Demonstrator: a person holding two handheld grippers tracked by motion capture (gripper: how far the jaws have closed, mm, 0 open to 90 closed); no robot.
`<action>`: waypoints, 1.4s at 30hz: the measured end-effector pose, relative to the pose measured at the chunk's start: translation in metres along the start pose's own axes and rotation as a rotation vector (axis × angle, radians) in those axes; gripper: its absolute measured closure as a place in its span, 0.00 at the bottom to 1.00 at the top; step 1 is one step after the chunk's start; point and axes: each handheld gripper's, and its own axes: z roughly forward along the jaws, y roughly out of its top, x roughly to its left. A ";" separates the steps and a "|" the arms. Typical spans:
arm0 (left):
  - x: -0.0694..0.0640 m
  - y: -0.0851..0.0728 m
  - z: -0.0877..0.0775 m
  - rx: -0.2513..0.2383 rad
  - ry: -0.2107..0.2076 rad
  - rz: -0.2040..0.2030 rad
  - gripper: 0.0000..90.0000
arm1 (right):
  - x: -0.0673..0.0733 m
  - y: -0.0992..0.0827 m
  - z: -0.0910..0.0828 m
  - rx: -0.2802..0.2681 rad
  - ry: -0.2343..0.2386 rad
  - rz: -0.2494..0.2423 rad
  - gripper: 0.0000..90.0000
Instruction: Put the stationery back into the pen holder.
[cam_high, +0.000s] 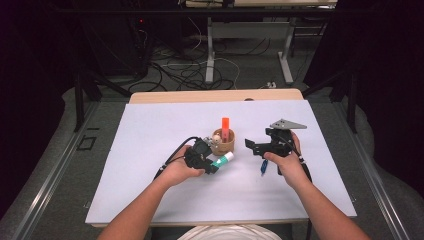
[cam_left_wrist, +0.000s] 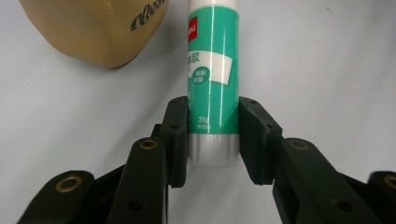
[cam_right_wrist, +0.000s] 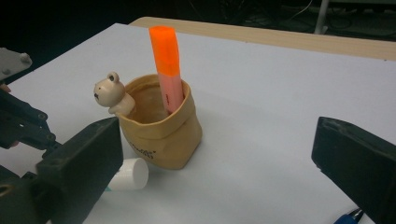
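Left gripper view alone shows jaws clamping the glue stick (cam_left_wrist: 212, 93).

Count at this moment: one tan pen-holder cup (cam_high: 223, 145), shaped like a folded paper bag, with one small bear figurine (cam_right_wrist: 109, 92) on its rim. One orange highlighter (cam_right_wrist: 166, 70) stood inside it. One green-and-white glue stick (cam_left_wrist: 212, 74) was there, with its one white cap (cam_right_wrist: 129, 173) seen beside the cup in the right gripper view. One blue pen (cam_high: 263, 167) lay on the sheet. One white sheet (cam_high: 150, 130) covered one wooden table (cam_high: 215, 96). Two handheld grippers were in use: left gripper (cam_high: 202, 159), right gripper (cam_high: 265, 145). Two forearms came in from the bottom edge of the high view.
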 end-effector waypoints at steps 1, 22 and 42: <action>0.000 0.000 0.000 -0.009 0.005 0.005 0.73 | 0.000 0.000 0.000 0.010 0.002 0.005 0.00; -0.003 -0.001 -0.006 -0.131 -0.017 -0.043 0.73 | 0.009 0.000 0.006 0.023 0.051 0.104 0.00; -0.006 -0.001 -0.017 -0.295 -0.043 -0.151 0.73 | 0.016 0.001 0.009 0.014 0.103 0.275 0.17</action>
